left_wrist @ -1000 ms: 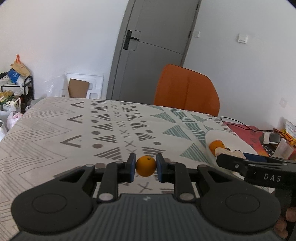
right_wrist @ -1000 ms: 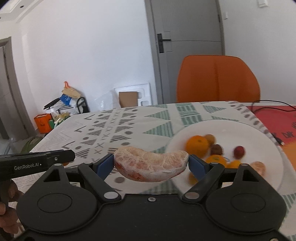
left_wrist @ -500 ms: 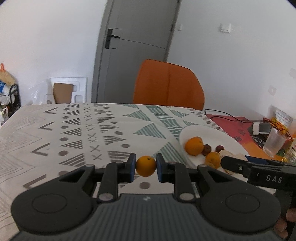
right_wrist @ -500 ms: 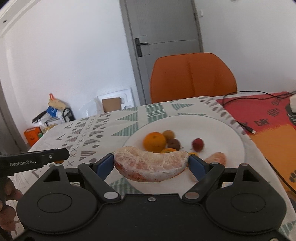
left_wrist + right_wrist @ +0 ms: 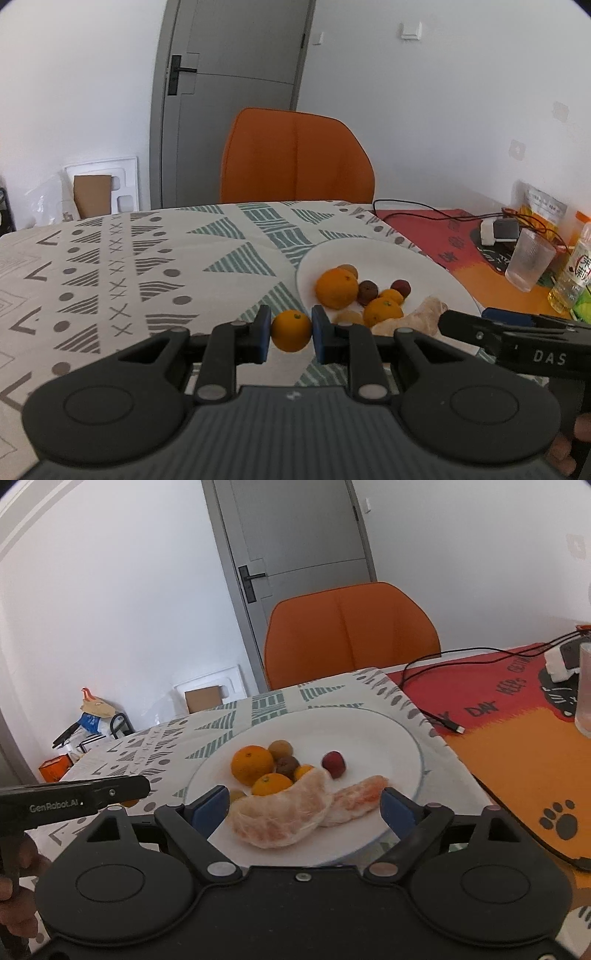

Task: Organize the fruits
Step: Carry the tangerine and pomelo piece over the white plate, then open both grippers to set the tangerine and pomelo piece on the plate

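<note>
Left wrist: left hand-held gripper (image 5: 291,334) pinching small orange (image 5: 291,331) over patterned tabletop (image 5: 155,266), beside white plate (image 5: 384,254); orange chair (image 5: 295,155), grey door (image 5: 236,96) behind.

Right wrist: right hand-held gripper (image 5: 306,809) spread, just been opening; pomelo wedge (image 5: 282,818) between jaws, lying on plate (image 5: 369,738).

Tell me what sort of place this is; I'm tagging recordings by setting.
Most likely a dining spot in a home: a table under a patterned tablecloth, an orange chair pushed up to it before a grey interior door, and a white plate of fruit.
</note>
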{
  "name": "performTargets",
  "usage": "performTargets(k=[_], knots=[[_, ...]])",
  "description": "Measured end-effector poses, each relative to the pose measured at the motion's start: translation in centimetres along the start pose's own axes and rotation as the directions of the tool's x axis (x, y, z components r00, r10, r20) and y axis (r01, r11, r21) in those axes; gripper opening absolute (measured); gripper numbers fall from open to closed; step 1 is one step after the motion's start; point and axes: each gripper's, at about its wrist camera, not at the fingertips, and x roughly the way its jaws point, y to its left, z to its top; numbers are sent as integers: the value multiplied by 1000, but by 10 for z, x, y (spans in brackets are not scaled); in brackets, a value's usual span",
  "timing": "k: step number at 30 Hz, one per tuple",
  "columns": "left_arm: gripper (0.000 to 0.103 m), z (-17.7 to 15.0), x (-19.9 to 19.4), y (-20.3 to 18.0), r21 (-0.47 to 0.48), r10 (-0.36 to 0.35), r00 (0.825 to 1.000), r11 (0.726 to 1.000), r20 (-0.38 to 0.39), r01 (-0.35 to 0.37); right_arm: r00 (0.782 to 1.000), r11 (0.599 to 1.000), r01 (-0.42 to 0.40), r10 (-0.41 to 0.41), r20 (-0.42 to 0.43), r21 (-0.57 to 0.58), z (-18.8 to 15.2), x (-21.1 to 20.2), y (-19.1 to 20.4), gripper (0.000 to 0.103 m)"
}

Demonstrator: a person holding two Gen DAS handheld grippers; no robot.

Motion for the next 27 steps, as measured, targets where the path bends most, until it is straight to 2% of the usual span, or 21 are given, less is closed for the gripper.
performTargets(k=[16, 19, 21, 23, 27], knots=[[22, 13, 30, -33, 71, -27, 999, 997, -24, 29, 1000, 997, -30, 30, 2, 77, -2, -3, -26, 90], [32, 15, 29, -34, 64, -14, 1000, 998, -14, 15, 999, 996, -38, 38, 1, 78, -3, -3, -26, 90], [44, 16, 27, -33, 62, -3, 1000, 998, -11, 3, 999, 996, -41, 41, 4, 78, -3, -4, -26, 90], [62, 16, 23, -32, 69, 21, 1000, 997, 3, -21, 999, 996, -42, 42, 4, 79, -3, -4, -26, 90], [74, 16, 15, -27, 69, 39, 999, 997, 7, -40, 999, 996, -43, 43, 3, 82, -3, -5, -25, 91]])
